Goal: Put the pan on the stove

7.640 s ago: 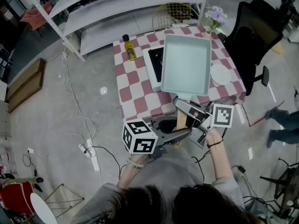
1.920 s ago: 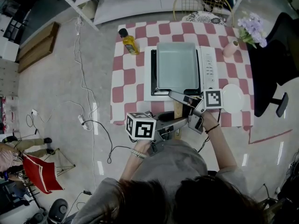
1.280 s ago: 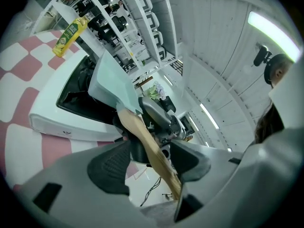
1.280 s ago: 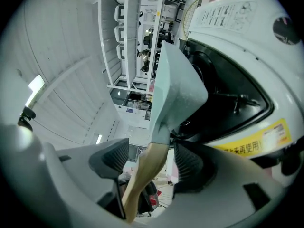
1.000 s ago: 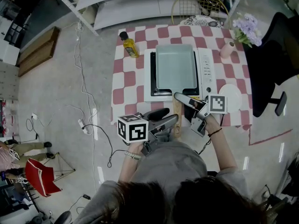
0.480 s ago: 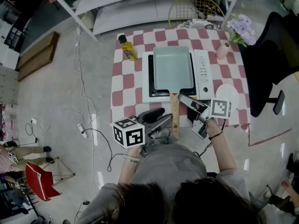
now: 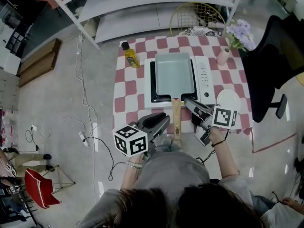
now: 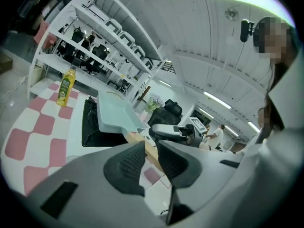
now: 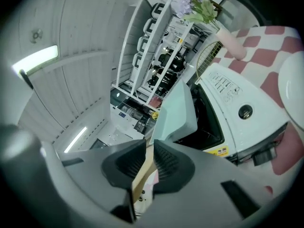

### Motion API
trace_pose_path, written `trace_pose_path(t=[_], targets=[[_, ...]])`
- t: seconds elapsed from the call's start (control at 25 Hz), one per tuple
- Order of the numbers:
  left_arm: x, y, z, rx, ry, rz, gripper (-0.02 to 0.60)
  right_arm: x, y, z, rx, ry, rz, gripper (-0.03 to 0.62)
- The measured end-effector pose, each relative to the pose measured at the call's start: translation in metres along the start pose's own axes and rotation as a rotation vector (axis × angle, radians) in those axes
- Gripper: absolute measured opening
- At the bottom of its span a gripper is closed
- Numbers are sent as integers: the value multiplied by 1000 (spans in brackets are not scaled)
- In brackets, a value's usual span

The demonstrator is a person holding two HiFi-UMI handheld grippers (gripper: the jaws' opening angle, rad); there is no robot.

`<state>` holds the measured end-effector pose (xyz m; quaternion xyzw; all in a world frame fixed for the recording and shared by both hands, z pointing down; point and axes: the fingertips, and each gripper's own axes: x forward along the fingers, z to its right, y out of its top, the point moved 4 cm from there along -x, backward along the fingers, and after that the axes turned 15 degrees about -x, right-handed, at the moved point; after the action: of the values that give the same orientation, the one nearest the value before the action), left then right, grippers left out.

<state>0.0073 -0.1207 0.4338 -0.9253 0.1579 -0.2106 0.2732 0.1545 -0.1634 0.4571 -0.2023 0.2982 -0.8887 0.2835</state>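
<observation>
Head view shows the rectangular pan (image 7: 174, 75) resting on the stove (image 7: 207, 80), so both tools probably let go. The left gripper (image 7: 165, 118) and right gripper (image 7: 186, 100) hold nothing, and their jaws have just been closing to narrow gaps.

Stove (image 7: 207, 80) partly under pan (image 7: 174, 73), chair (image 7: 274, 56) cropped
</observation>
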Motion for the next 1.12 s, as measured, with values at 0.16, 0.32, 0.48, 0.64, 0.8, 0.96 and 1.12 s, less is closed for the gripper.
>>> trace_pose_path(t=[0.16, 0.32, 0.48, 0.64, 0.8, 0.96, 1.12], targets=[[-4, 2, 3, 66, 20, 25, 66, -4, 6, -10, -114, -11, 10, 48], [-9, 6, 6, 122, 29, 63, 48, -9, 15, -21, -247, -27, 30, 35], [-15, 10, 7, 198, 76, 86, 38, -16, 21, -28, -322, -46, 60, 26], [-22, 15, 9, 259, 120, 125, 34, -24, 26, -35, -388, -58, 90, 25], [-29, 25, 10, 318, 157, 175, 29, -32, 35, -42, -475, -78, 142, 23], [-35, 34, 12, 379, 197, 238, 28, -41, 43, -48, -555, -99, 204, 23], [-39, 41, 17, 434, 215, 292, 28, -51, 51, -52, -628, -128, 246, 23]])
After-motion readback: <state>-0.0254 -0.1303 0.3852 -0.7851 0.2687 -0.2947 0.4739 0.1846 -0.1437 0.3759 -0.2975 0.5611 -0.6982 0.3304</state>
